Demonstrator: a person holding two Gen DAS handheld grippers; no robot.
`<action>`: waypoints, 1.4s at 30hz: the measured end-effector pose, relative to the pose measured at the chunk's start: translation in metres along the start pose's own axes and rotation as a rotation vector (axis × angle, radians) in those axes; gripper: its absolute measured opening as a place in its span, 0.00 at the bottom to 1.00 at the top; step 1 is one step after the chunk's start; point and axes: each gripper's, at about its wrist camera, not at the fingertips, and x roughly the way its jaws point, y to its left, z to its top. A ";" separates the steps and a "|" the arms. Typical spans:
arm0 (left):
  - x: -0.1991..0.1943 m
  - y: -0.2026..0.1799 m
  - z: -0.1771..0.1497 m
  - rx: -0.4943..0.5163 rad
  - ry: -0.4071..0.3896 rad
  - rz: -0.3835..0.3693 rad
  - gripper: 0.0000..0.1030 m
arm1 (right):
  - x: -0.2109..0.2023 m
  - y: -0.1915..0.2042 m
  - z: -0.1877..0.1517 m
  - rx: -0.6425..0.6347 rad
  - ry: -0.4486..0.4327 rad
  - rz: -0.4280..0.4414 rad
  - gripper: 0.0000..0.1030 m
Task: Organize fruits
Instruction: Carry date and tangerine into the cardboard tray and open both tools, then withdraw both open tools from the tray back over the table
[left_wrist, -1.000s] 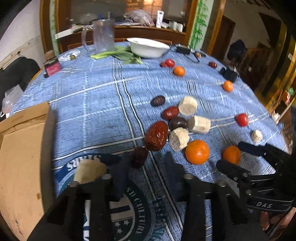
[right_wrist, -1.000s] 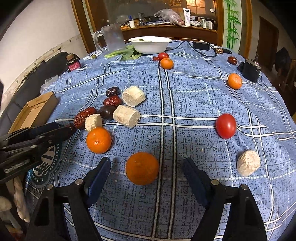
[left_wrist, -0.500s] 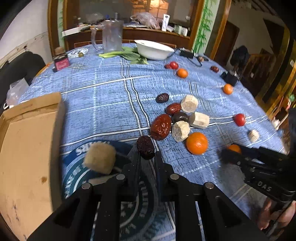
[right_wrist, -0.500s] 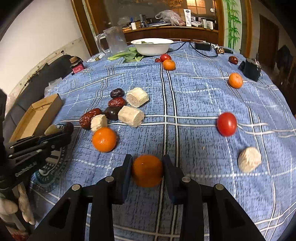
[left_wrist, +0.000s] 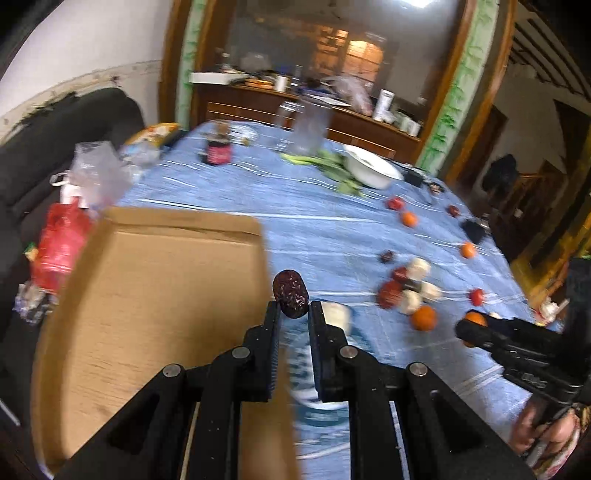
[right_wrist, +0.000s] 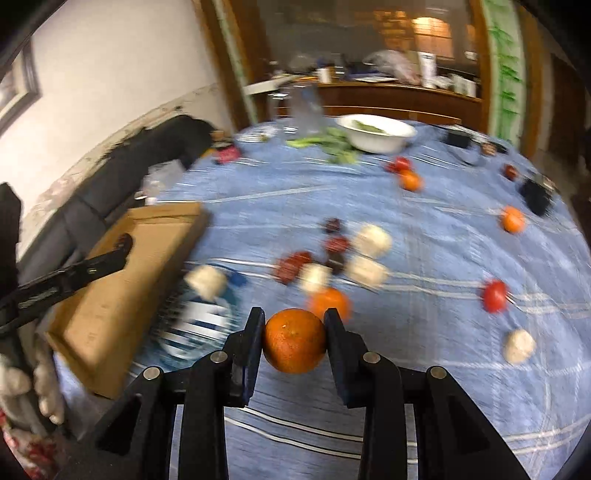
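Note:
My left gripper (left_wrist: 292, 314) is shut on a dark red date (left_wrist: 290, 297) and holds it in the air by the right edge of the open cardboard box (left_wrist: 155, 295). My right gripper (right_wrist: 294, 326) is shut on an orange (right_wrist: 294, 340) and holds it above the blue tablecloth (right_wrist: 424, 387). The right gripper also shows in the left wrist view (left_wrist: 471, 328) at the right. The left gripper shows in the right wrist view (right_wrist: 122, 247) over the box (right_wrist: 122, 295).
A cluster of dates (right_wrist: 293, 264), pale cut pieces (right_wrist: 371, 240) and another orange (right_wrist: 332, 301) lies mid-table. Tomatoes (right_wrist: 495, 295), oranges (right_wrist: 512, 219), a white bowl (right_wrist: 376, 131), greens and a glass jug (left_wrist: 308, 127) stand farther back. A dark sofa with bags (left_wrist: 62, 221) is left.
Both grippers have lifted off the table with their fruit. The left one has swung left with the date towards the box; the right one has risen with the orange.

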 end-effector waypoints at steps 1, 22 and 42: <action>0.000 0.008 0.004 -0.003 0.002 0.018 0.14 | 0.005 0.013 0.008 -0.015 0.004 0.036 0.35; 0.095 0.141 0.052 -0.245 0.169 0.121 0.16 | 0.196 0.132 0.097 -0.125 0.172 0.141 0.36; 0.068 0.127 0.012 -0.255 0.181 0.089 0.56 | 0.167 0.118 0.045 -0.123 0.169 -0.041 0.37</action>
